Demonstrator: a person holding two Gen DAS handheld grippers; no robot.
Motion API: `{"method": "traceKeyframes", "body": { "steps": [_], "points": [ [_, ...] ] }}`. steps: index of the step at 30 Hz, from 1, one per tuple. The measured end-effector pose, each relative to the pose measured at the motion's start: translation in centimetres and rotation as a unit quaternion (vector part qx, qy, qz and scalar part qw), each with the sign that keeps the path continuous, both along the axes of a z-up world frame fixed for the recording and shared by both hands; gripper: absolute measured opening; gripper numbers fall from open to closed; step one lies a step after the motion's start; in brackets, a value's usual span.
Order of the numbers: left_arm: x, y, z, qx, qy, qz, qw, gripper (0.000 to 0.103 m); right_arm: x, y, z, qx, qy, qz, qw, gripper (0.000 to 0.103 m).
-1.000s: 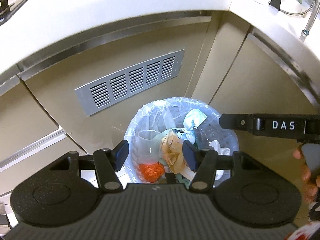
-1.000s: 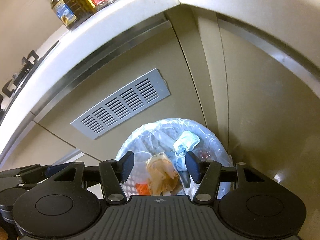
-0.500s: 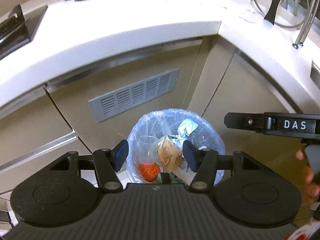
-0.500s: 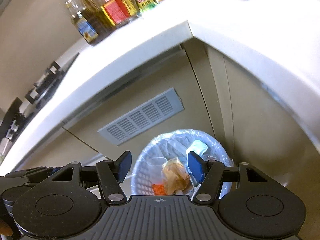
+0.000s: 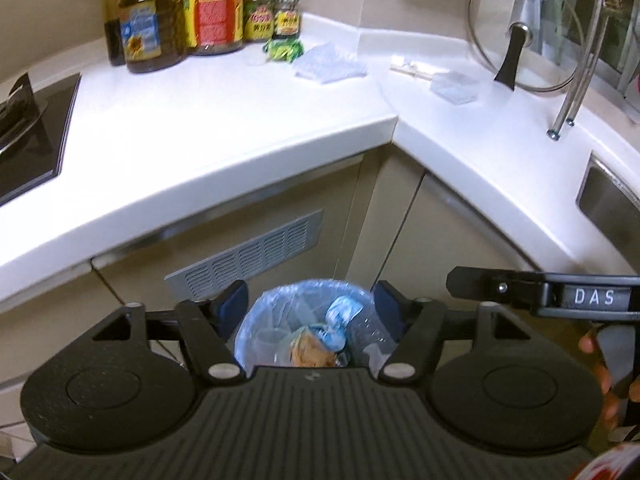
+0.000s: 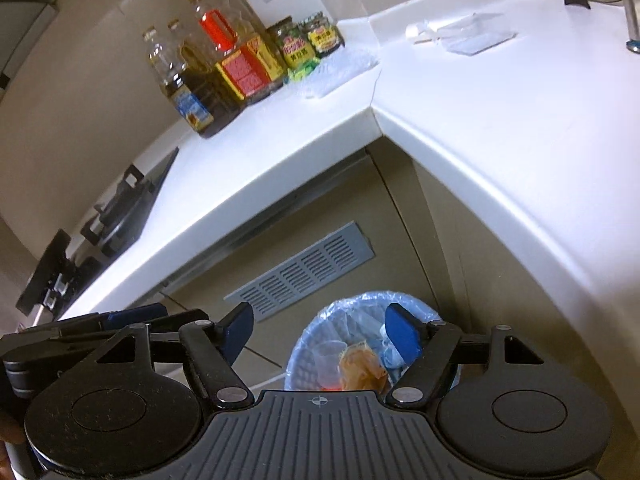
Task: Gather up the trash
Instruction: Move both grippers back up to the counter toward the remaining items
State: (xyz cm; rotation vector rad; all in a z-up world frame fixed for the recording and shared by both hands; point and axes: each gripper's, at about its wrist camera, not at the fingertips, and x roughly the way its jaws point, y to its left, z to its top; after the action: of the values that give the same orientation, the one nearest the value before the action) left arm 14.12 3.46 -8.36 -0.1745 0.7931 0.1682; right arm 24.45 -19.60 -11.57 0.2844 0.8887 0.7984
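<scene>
White counter [image 5: 224, 120] behind; both grippers [image 5: 310, 306] [image 6: 320, 332] wide, empty, above bin [image 5: 308, 320].

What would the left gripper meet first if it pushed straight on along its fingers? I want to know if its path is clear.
Probably the lined trash bin on the floor: it sits framed between the open, empty fingers of the left gripper. Nothing shows in between, though depth is hard to judge.

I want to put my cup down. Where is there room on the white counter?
The counter is bare between the stove and the bottles. The back corner is crowded with green wrapper and clear plastic.
</scene>
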Motion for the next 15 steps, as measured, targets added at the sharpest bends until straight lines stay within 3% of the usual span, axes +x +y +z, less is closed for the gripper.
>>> {"method": "traceKeyframes", "body": {
  "steps": [6,15],
  "points": [
    [0.9,0.2,2.0,0.005,-0.026,-0.015,0.9995,0.085,0.7,-0.9,1.4,0.021,-0.002,-0.014,1.0,0.086],
    [4.7,3.0,4.5,0.015,-0.063,-0.027,0.9975,0.086,4.0,-1.5,3.7,0.023,-0.024,-0.074,0.997,0.1]
  ]
}}
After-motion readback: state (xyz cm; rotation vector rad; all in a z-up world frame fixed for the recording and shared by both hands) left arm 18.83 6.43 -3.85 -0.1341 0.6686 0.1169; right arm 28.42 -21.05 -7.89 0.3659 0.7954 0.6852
